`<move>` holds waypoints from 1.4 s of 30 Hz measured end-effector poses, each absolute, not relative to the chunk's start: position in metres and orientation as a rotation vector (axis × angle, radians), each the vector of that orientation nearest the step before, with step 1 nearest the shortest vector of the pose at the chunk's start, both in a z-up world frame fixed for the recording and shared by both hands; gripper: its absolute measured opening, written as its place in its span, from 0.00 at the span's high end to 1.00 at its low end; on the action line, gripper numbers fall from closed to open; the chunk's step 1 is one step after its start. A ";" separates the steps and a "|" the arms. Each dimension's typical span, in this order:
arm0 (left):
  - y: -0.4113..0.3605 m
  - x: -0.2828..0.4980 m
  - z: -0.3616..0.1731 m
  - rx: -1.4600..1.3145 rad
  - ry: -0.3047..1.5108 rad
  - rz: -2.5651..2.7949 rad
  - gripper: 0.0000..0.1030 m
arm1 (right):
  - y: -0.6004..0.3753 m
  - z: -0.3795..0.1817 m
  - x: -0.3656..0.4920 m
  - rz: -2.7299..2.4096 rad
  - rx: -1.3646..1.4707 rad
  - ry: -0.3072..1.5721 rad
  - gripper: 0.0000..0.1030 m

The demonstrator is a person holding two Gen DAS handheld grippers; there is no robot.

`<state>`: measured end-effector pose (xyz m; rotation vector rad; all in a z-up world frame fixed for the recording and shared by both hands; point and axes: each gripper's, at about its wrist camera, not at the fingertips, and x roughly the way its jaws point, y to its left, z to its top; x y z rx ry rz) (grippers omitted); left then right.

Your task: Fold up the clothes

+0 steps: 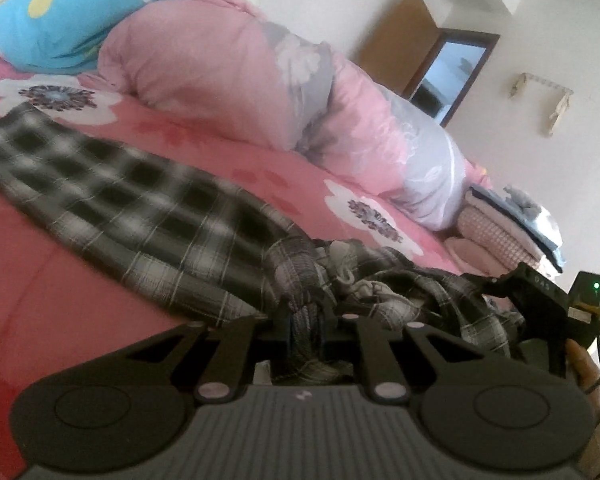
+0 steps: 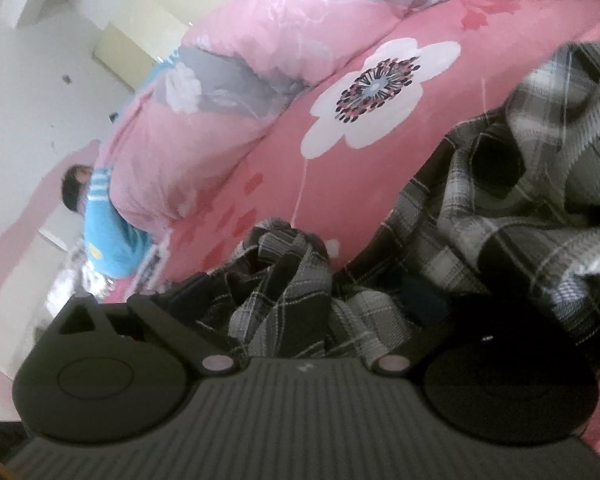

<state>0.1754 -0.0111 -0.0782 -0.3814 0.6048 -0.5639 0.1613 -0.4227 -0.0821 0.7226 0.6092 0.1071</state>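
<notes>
A black, white and grey plaid garment (image 1: 148, 208) lies stretched across the pink flowered bed sheet (image 1: 60, 300), and its near end is bunched up. My left gripper (image 1: 306, 318) is shut on a twisted fold of that bunched end. In the right wrist view the same plaid garment (image 2: 500, 208) is heaped in front. My right gripper (image 2: 306, 304) stands open with its fingers spread wide; plaid cloth lies between and over them and hides the tips. The right gripper (image 1: 540, 300) also shows at the far right of the left wrist view, held by a hand (image 1: 584, 364).
A rolled pink and grey quilt (image 1: 240, 92) lies along the far side of the bed, with a blue pillow (image 1: 52, 28) beside it. Folded laundry (image 1: 508, 232) is stacked at the bed's far end. A wooden door (image 1: 400, 44) stands open in the white wall.
</notes>
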 end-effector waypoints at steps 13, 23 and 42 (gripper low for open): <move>0.000 0.194 -0.095 -0.468 0.627 -0.606 0.55 | -0.387 -0.017 0.167 0.085 0.293 0.589 0.01; -0.006 0.218 -0.106 -0.513 0.674 -0.618 0.55 | -0.361 0.001 0.198 0.201 0.056 0.563 0.01; -0.012 0.206 -0.107 -0.458 0.585 -0.641 0.78 | -0.367 -0.050 0.263 0.482 0.143 0.881 0.57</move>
